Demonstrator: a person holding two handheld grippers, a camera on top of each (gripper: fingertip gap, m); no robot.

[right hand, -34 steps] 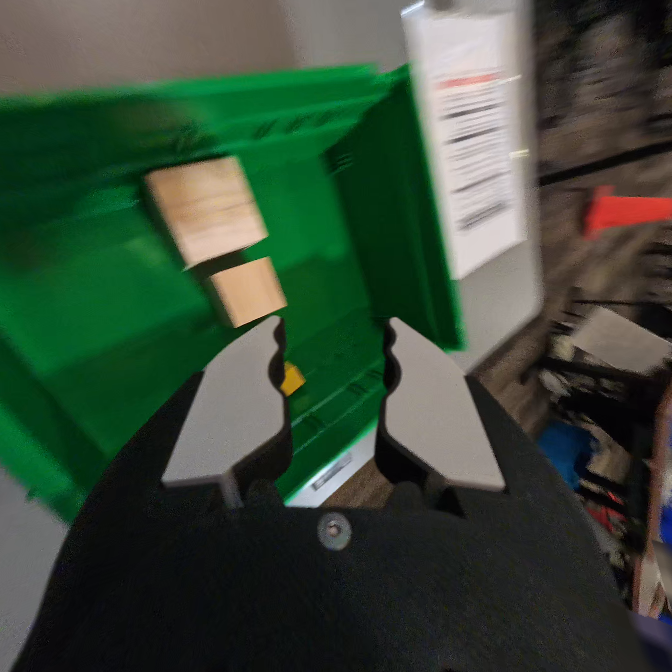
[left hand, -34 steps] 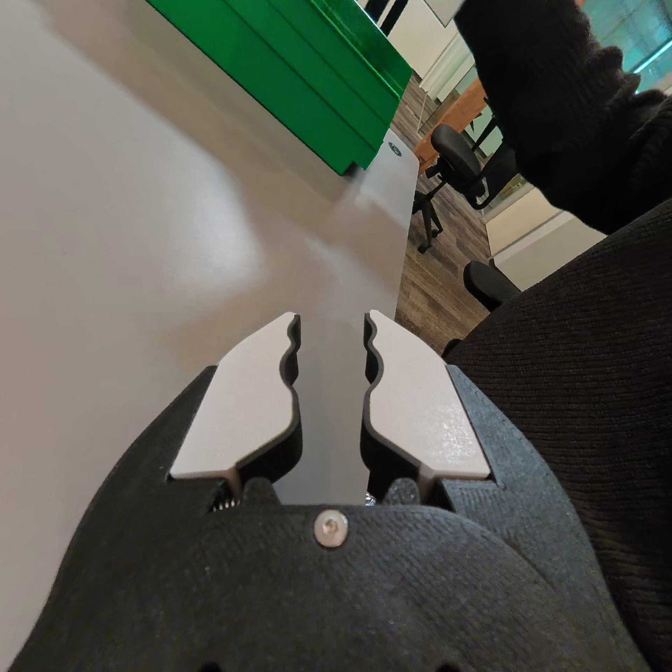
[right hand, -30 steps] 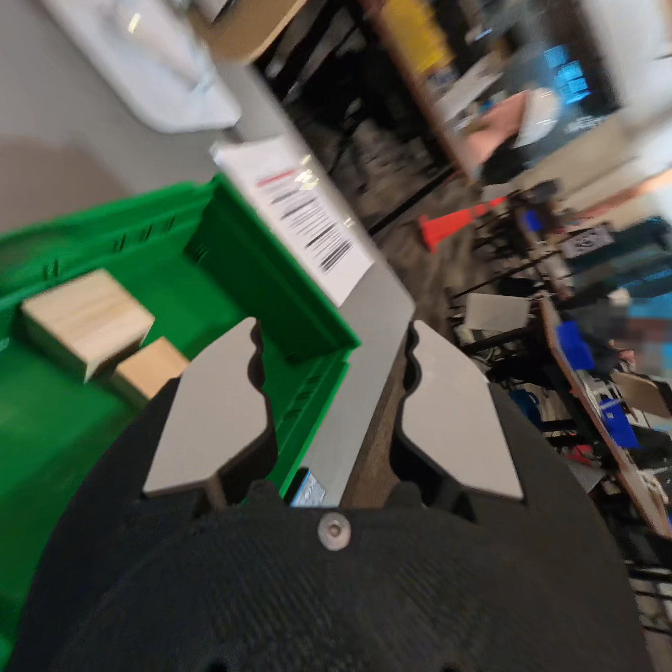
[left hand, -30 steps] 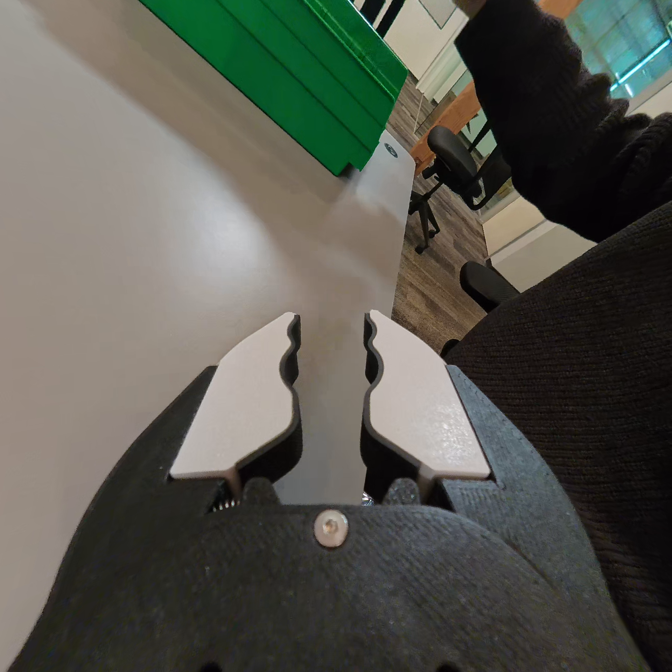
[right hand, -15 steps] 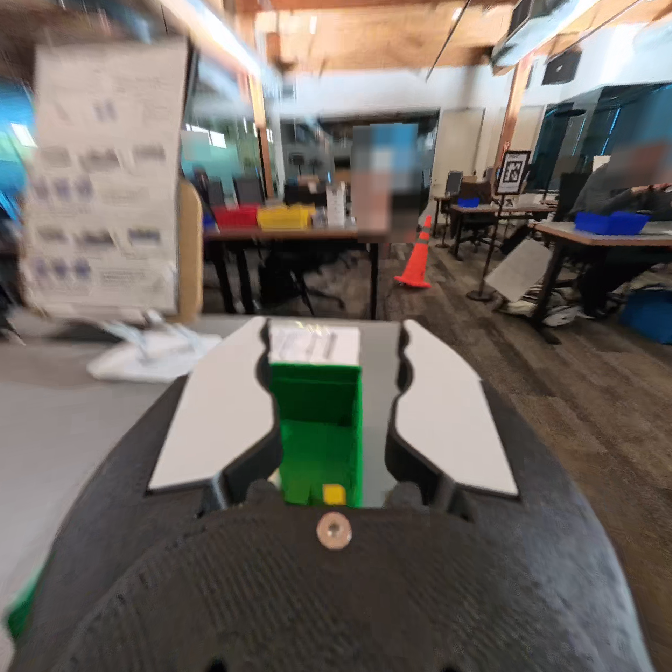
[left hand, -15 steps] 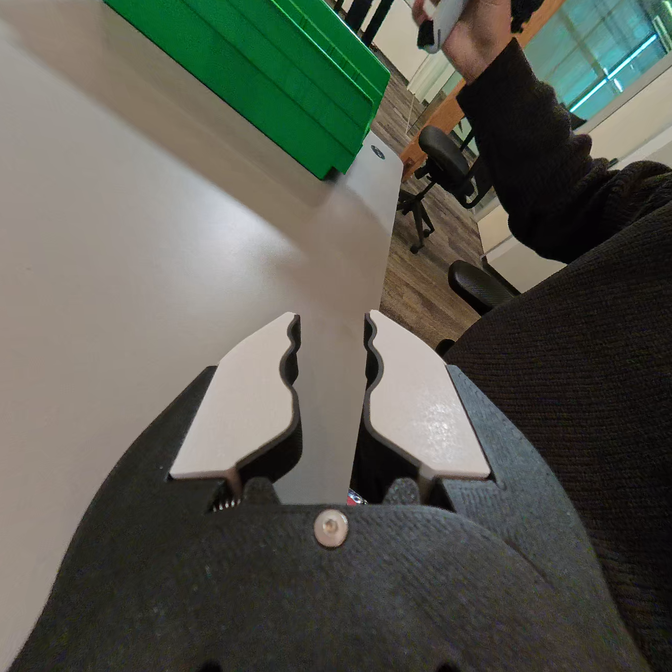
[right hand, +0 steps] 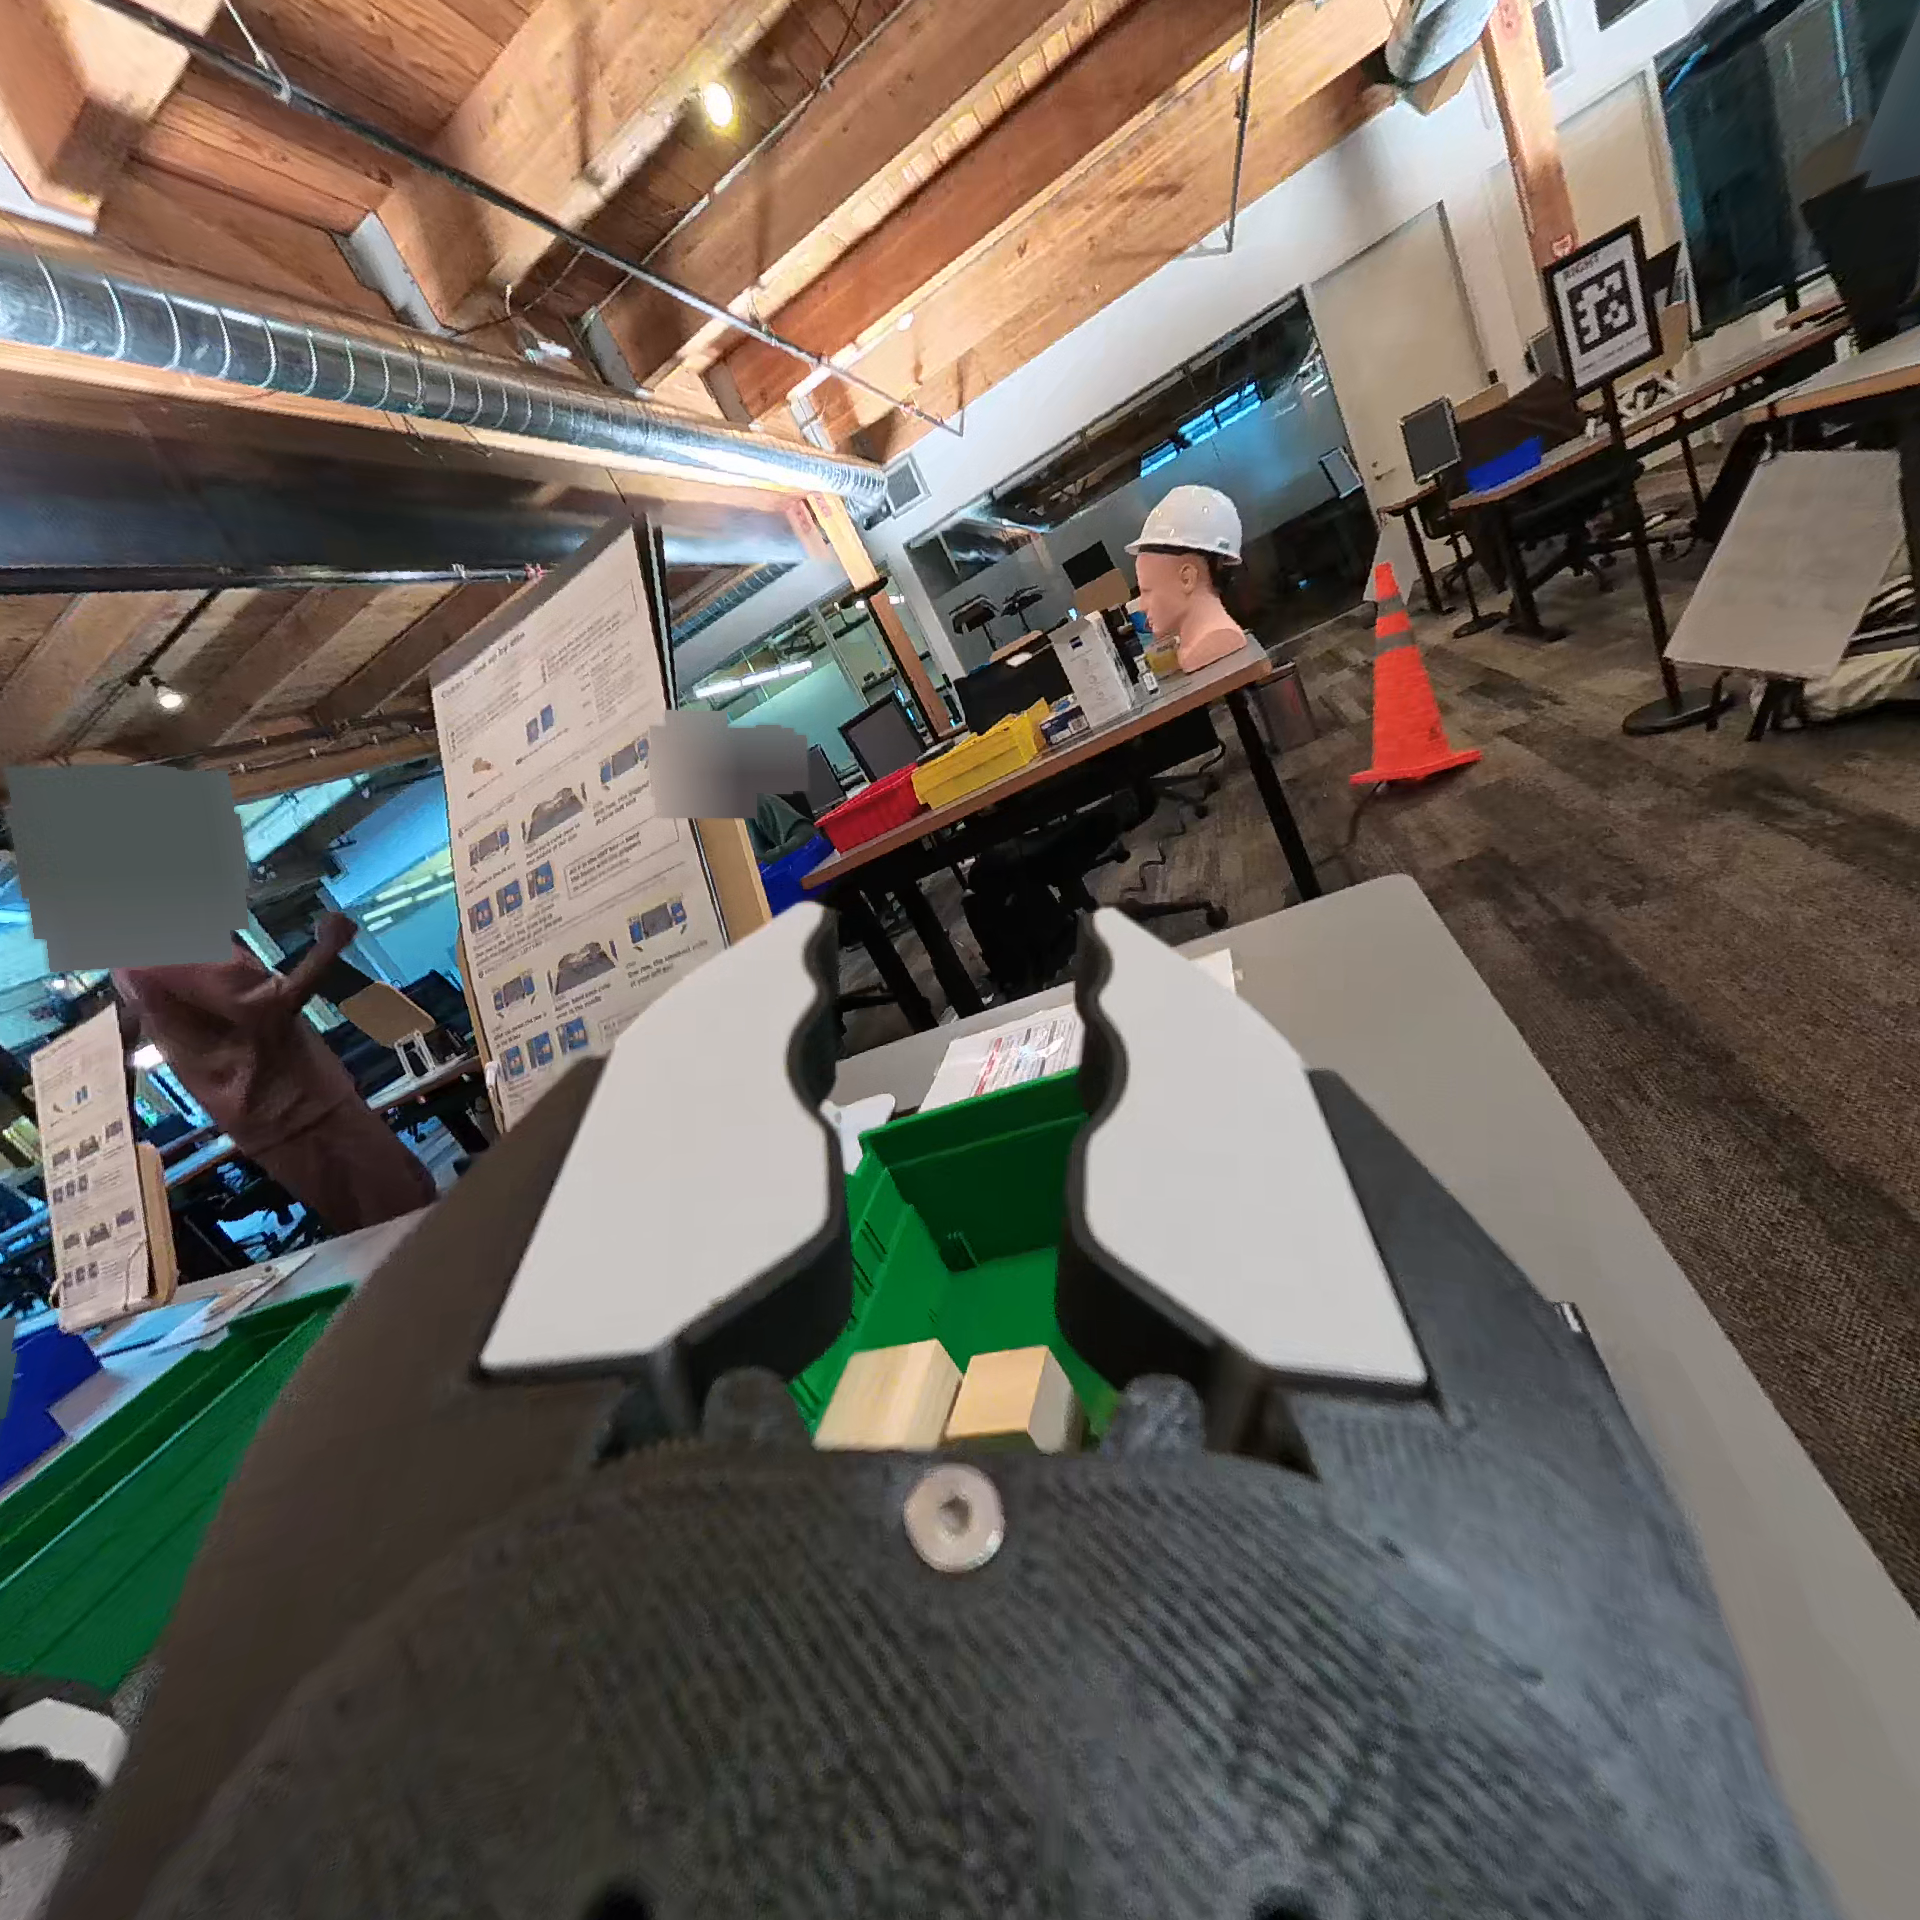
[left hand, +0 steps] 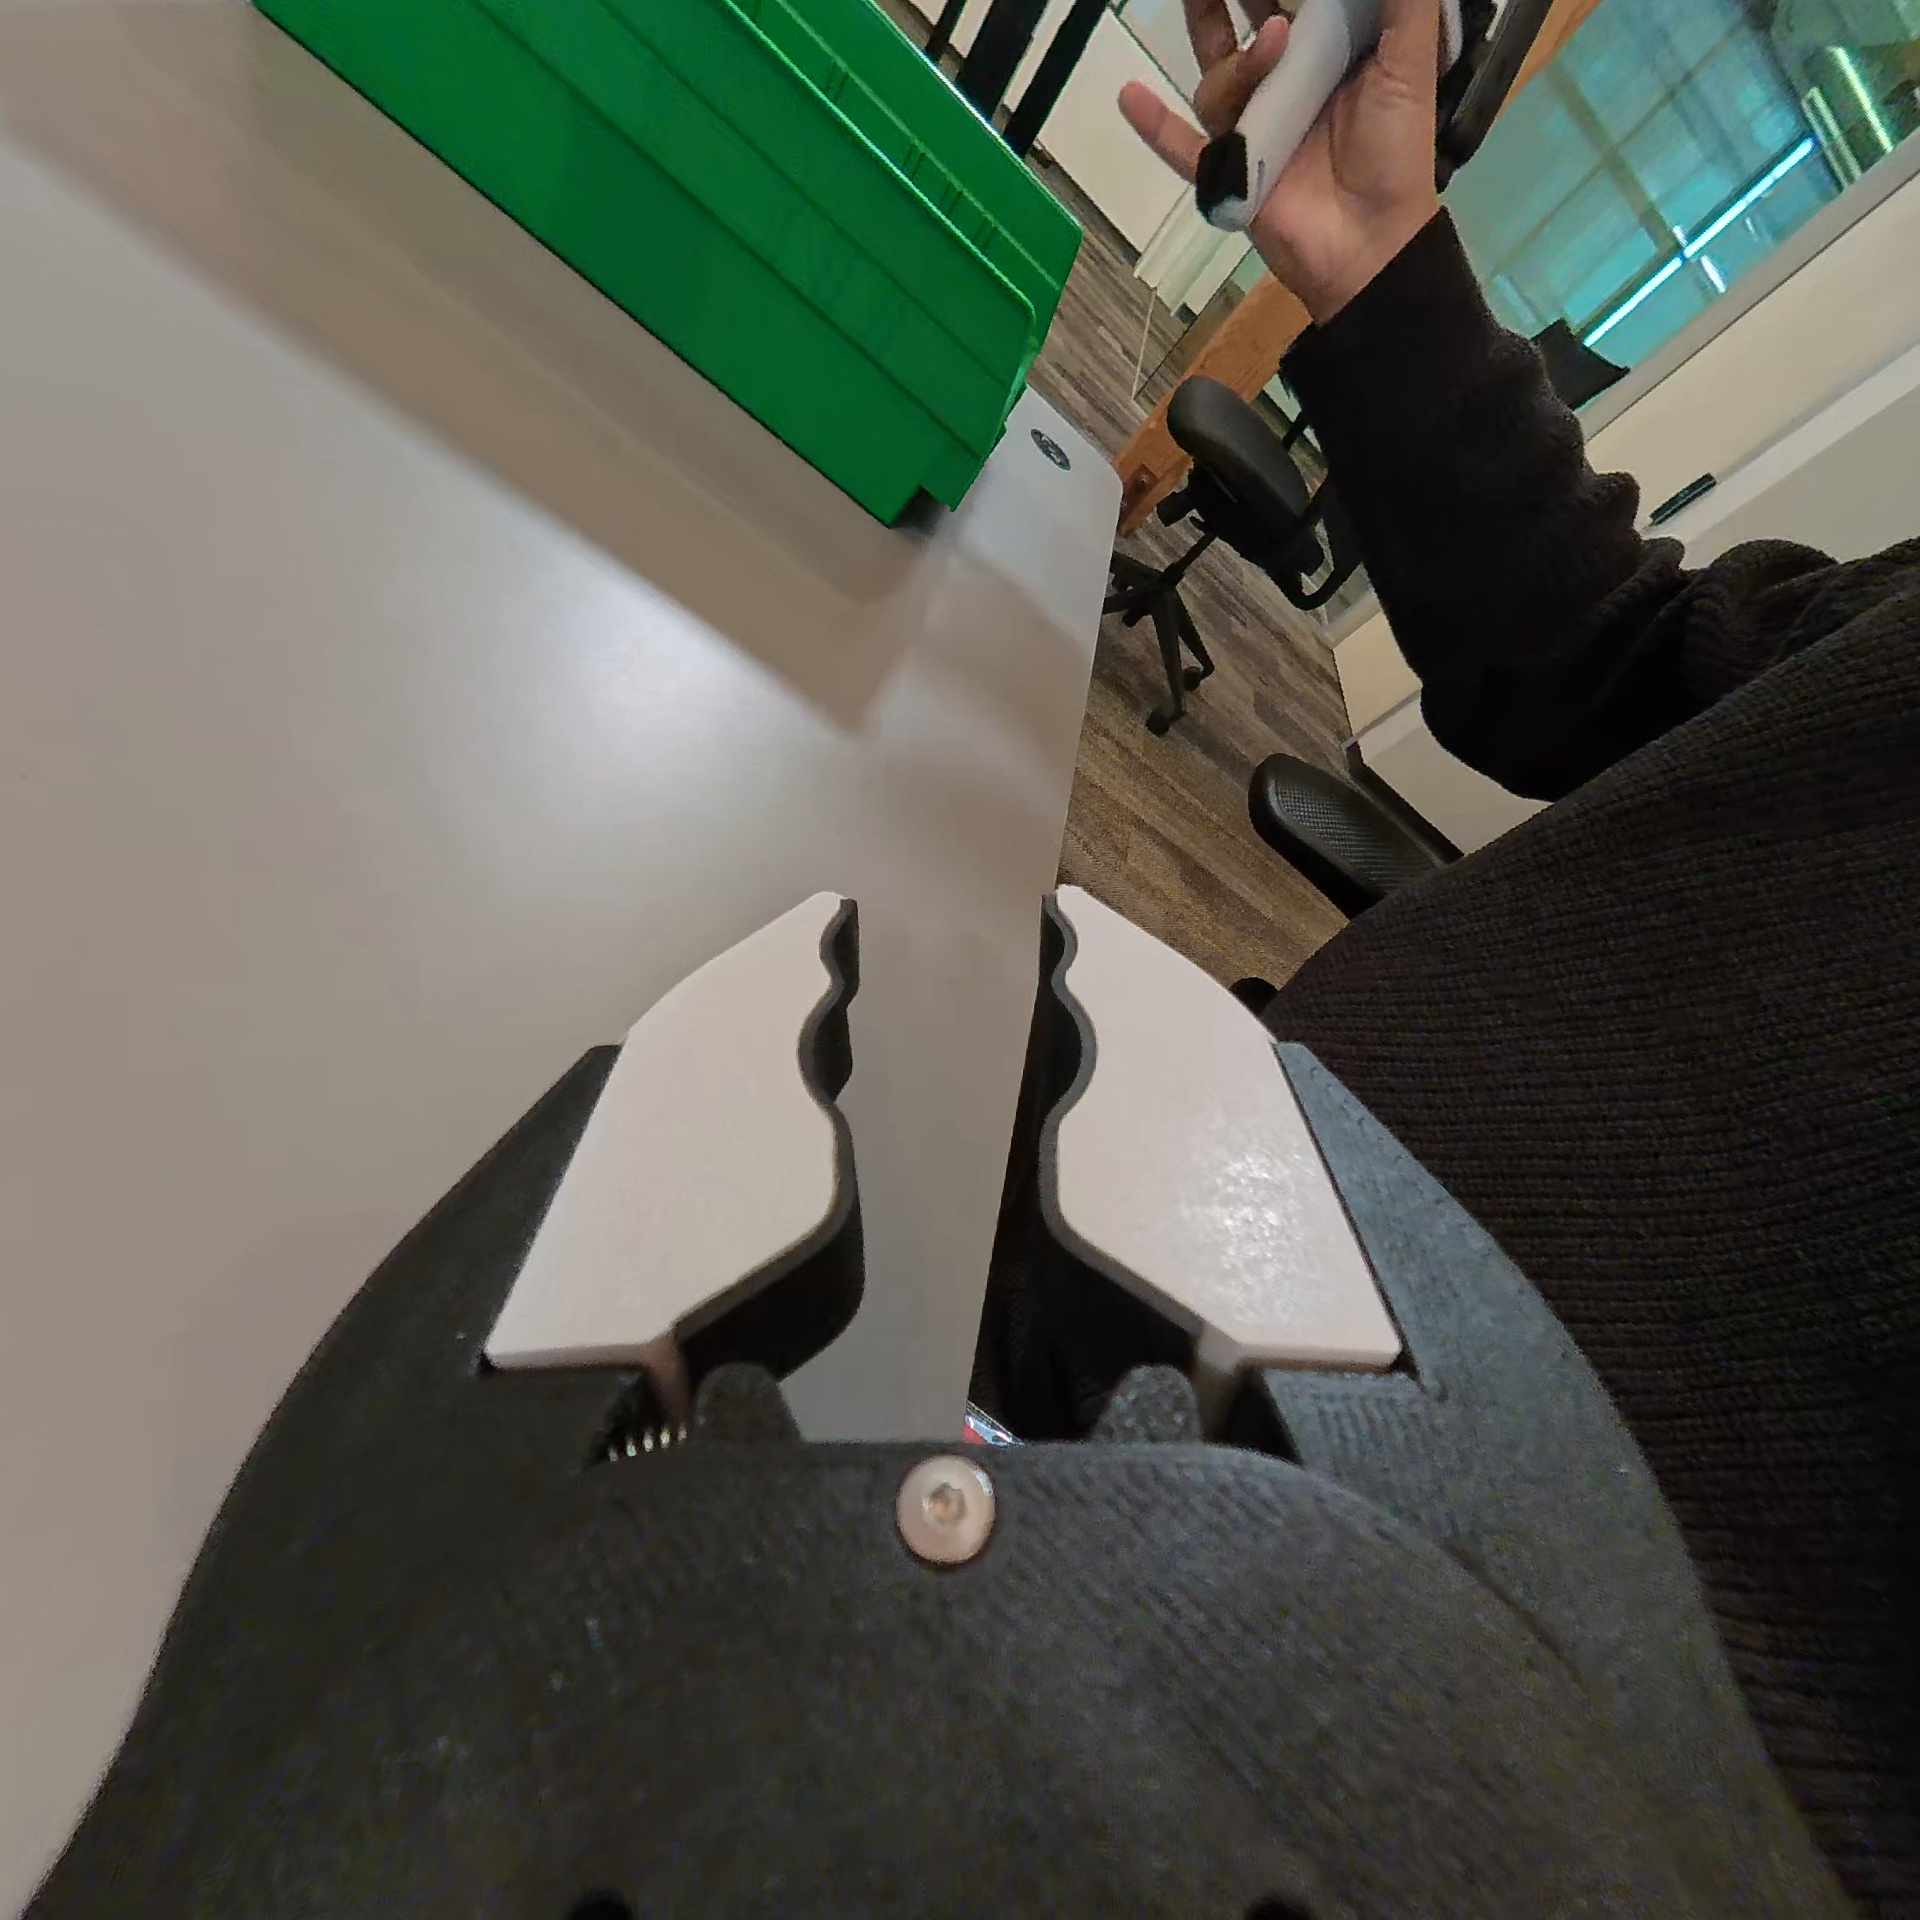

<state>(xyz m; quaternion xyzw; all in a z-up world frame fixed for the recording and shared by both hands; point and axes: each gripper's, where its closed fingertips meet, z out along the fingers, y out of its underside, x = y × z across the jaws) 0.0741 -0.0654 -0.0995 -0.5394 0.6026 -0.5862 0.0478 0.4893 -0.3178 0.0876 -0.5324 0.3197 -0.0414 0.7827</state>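
Observation:
My left gripper [left hand: 948, 920] is open and empty, low over the grey table [left hand: 364, 779] near its right edge. A green bin [left hand: 727, 239] stands farther along that table. My right gripper [right hand: 951, 940] is open and empty, raised well above the green bin [right hand: 966, 1195] and tilted up toward the room. Two wooden blocks [right hand: 940, 1392] lie in the bin, seen between the finger bases. In the left wrist view a person's raised hand [left hand: 1340, 156] grips the white handle of the right gripper, above a black sleeve [left hand: 1475, 540].
A printed sheet [right hand: 1013, 1049] lies on the table beyond the bin. A poster board [right hand: 577, 831] stands at the table's back. A second green bin [right hand: 125, 1444] is at the left. Office chairs [left hand: 1236, 488], an orange cone [right hand: 1403, 686] and other tables stand beyond.
The right gripper has swung up from pointing into the green bin to pointing across the room, and its jaws opened wider. The left gripper has barely moved; the person's arm rose in its view.

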